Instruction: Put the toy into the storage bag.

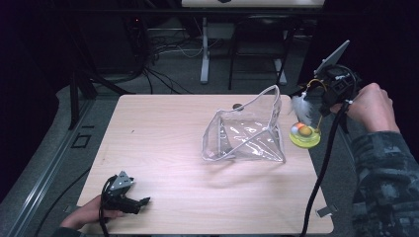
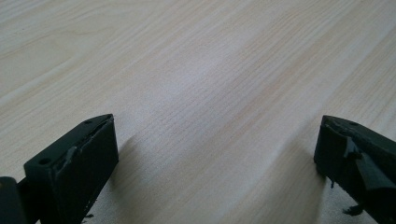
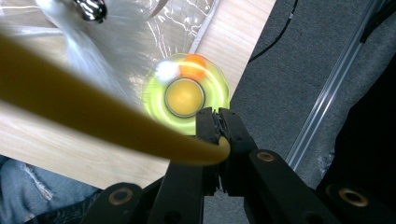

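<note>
- Nearest me, at about 7 o'clock on the counter [image 1: 163, 113], my left gripper [image 1: 129, 201] rests low on the wood with its jaws spread wide and nothing between them; the left gripper view has bare wood grain ahead of it.
- Mid-counter, toward 1 o'clock from that gripper, a clear plastic pouch [image 1: 247, 133] stands propped up, its mouth lifted and facing away from me.
- Just beside the pouch at its 3 o'clock, at the counter's right edge, a lime-green disc toy [image 1: 305, 136] with a yellow centre and an orange ball hangs or sits; I cannot tell whether it touches the wood.
- Farther off at 2 o'clock, my right gripper [image 3: 218, 135] is clamped on the end of a yellow bendy wand [image 3: 93, 116], which carries a white feather [image 1: 302, 109] and runs down to the disc.
- I judge the toy belongs in the pouch: the opening lies at 9 o'clock from the right gripper, which is far nearer than the left.
</note>
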`<action>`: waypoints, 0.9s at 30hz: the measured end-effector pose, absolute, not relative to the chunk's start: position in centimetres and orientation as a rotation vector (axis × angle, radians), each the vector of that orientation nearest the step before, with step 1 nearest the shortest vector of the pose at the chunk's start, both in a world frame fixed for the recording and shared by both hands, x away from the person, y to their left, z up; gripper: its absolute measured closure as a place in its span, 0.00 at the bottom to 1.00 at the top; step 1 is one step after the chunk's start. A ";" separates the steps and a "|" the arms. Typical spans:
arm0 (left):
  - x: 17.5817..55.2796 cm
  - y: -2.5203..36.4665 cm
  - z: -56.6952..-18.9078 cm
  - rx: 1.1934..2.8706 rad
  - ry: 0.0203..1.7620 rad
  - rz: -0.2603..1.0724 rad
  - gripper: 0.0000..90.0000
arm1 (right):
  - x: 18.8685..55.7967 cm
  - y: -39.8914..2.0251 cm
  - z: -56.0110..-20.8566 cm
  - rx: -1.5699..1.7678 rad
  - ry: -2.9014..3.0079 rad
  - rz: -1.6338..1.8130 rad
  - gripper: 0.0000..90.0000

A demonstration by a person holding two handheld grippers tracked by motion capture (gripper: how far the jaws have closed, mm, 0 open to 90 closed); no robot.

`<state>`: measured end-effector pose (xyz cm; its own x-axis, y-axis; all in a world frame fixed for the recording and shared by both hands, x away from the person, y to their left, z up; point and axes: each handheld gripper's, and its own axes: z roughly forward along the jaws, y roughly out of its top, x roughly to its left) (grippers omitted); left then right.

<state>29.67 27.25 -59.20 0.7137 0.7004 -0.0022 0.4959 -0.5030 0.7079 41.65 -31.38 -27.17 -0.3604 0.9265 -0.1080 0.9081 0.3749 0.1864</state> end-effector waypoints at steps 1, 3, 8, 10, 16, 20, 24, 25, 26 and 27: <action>29.7 27.3 -59.2 2.208 0.904 0.372 0.00 | 41.7 -31.4 -27.0 1.645 2.443 0.132 0.97; 29.7 27.3 -59.2 2.209 0.904 0.372 0.00 | 41.9 -31.3 -26.4 1.646 2.439 0.123 0.97; 29.7 27.3 -59.2 2.208 0.904 0.372 0.00 | 42.1 -31.1 -25.5 1.638 2.429 0.108 0.97; 29.7 27.3 -59.2 2.209 0.904 0.372 0.00 | 42.2 -31.0 -24.9 1.637 2.421 0.105 0.97; 29.7 27.3 -59.2 2.209 0.904 0.372 0.00 | 42.5 -31.0 -24.1 1.641 2.405 0.131 0.97; 29.7 27.3 -59.2 2.209 0.904 0.372 0.00 | 42.7 -30.8 -23.6 1.634 2.400 0.119 0.97; 29.7 27.3 -59.2 2.209 0.904 0.372 0.00 | 43.0 -30.4 -23.1 1.620 2.395 0.115 0.97; 29.7 27.3 -59.2 2.209 0.904 0.372 0.00 | 43.0 -30.4 -23.1 1.620 2.395 0.115 0.97; 29.7 27.3 -59.2 2.209 0.904 0.372 0.00 | 43.0 -30.3 -23.0 1.623 2.390 0.121 0.97; 29.7 27.2 -59.2 2.208 0.905 0.372 0.00 | 43.1 -30.2 -22.7 1.609 2.396 0.116 0.97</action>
<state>29.66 27.25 -59.20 0.7133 0.7008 -0.0031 0.4964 -0.5022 0.7081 43.06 -30.20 -22.67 -0.3577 0.9194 -0.1633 0.8993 0.3863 0.2052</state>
